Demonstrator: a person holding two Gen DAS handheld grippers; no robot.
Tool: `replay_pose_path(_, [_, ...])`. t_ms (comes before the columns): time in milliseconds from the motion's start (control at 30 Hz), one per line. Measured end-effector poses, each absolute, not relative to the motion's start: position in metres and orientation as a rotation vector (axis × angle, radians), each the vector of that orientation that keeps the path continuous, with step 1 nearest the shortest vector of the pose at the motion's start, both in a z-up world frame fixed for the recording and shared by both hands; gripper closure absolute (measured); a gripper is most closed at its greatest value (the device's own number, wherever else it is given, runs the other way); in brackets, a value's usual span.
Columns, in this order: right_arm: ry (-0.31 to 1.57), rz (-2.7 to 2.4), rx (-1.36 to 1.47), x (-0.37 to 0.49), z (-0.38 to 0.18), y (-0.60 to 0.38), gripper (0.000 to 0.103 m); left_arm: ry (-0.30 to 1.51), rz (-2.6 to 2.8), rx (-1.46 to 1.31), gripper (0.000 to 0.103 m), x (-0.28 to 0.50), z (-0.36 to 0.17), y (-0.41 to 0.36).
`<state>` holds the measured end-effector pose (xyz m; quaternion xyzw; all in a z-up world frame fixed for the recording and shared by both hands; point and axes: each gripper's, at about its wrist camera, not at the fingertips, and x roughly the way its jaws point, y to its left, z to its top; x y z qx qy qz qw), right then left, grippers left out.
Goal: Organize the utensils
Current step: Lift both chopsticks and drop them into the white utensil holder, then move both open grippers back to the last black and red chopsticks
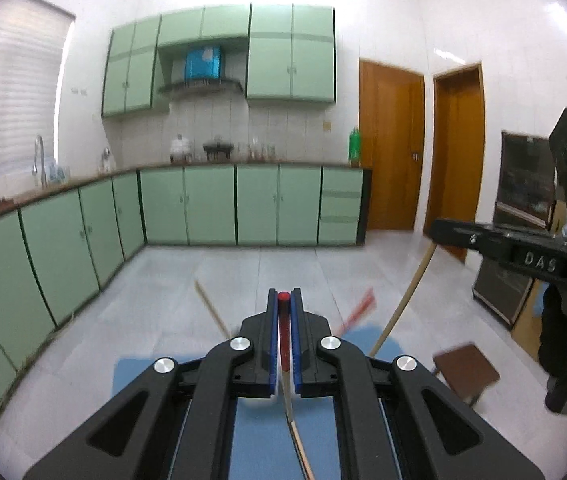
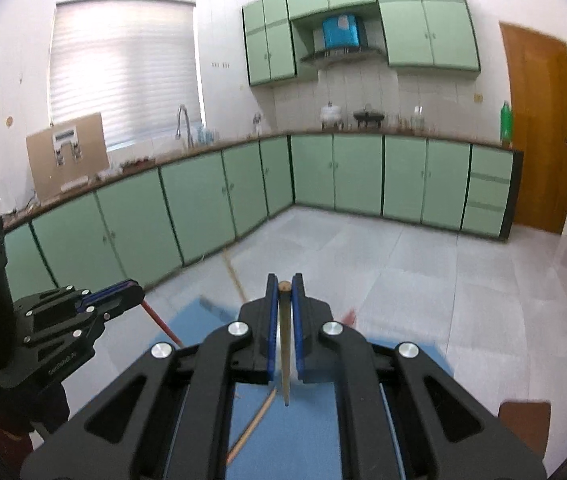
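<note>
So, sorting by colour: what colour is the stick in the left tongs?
Red stick, held in the left tongs; left wrist view shows it best.

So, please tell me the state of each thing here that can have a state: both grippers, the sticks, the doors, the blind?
left gripper: shut on red-tipped chopstick
right gripper: shut on wooden chopstick
loose chopstick: lying on blue mat
lower cabinet doors: closed
wooden door: closed
window blind: lowered

"das" in raised letters on the black right gripper body
</note>
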<state>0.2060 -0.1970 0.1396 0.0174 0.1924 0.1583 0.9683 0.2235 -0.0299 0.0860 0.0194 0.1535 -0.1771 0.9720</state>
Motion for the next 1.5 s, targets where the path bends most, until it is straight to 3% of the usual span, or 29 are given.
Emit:
replay_pose_path(267, [0.332,0.258,0.023,0.266,0.156,-0.195,0.097,0.189,-0.302,0.048,0.098,0.271,0.118,-0.043])
replay_pose_path(733, [0.525,0.228,-0.004,0.317,0.077,-0.18,0.093,0.443,-0.305,0.009,0.097,0.35,0.03,-0.049])
replay_pose_path(933, [0.452,0.192,0.011,0.284,0.087,-0.191,0.07,0.388,-0.317,0.006,0.088,0.32,0.046,-0.038])
replay_pose_path(1033, [0.412,0.187,0.008,0.257,0.095,-0.196,0.063,0.343,-0.316,0.025,0.078,0.295,0.058,-0.034])
replay_pose_path(1167, [0.377,0.182,0.005,0.22,0.093,-0.202,0.045,0.312,-0.316,0.033,0.065,0.257,0.061,-0.032])
replay_pose_path(1300, [0.36,0.163,-0.013,0.177,0.075,-0.203,0.024,0.328,-0.306,0.034,0.055,0.22,0.044,-0.027])
replay_pose_path(1500, [0.425,0.137,0.026,0.134,0.02,-0.206,0.013,0.42,-0.274,0.018,0.046,0.182,-0.016,-0.018])
